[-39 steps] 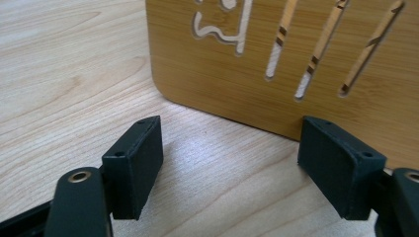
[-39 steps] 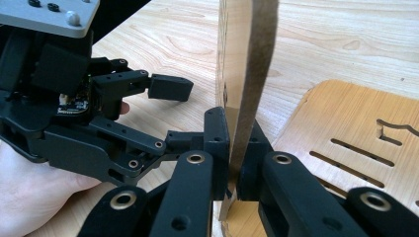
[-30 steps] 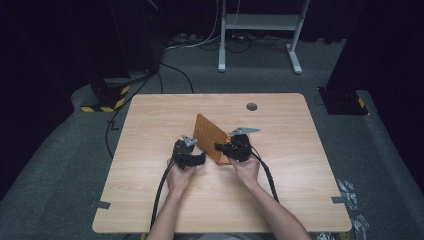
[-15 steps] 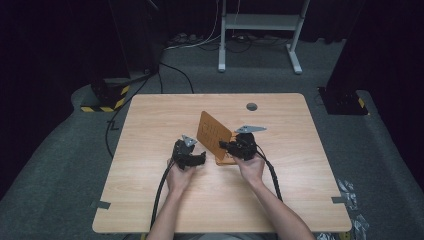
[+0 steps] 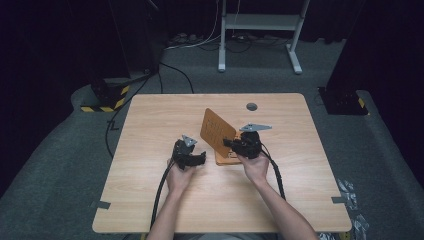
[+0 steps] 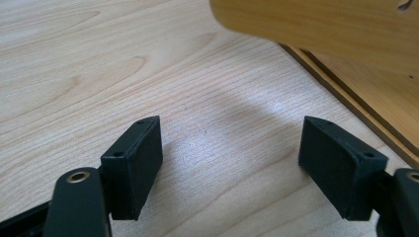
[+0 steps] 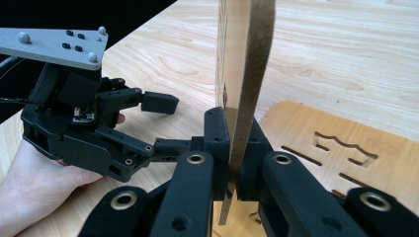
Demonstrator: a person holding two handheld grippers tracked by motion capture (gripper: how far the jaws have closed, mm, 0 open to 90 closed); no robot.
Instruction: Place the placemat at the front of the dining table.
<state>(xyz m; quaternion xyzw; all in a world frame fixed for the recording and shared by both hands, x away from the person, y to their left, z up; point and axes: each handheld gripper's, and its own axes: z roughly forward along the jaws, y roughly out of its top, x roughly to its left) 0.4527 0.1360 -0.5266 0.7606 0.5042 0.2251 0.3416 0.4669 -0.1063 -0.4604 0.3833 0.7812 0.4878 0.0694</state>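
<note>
Near the middle of the high view, the right gripper (image 5: 231, 144) is clamping a thin wooden board (image 5: 216, 131) by its lower edge and tilting it up off a second wooden board (image 5: 226, 159) that is lying flat on the table (image 5: 150, 120). Compared with a second ago, the raised board is standing steeper and sitting a little farther right in the frame, and the right hand (image 5: 256, 167) has drifted right with it. In the right gripper view the board (image 7: 244, 74) is rising nearly straight up through the centre of the frame, pinched between the two closed jaws at the bottom, while the flat board (image 7: 346, 143) with its cut-out slots is lying at the lower right.

The left gripper (image 5: 199, 159) is resting at centre left of the high view, just beside the boards but touching neither. Its jaws are spread wide over bare tabletop in the left gripper view, with the lifted board's edge (image 6: 316, 22) crossing the top of that frame.

Judging from the steeper tilt, the top board is being peeled away from the one beneath, and the left gripper is probably waiting to steady or take one of them.
</note>
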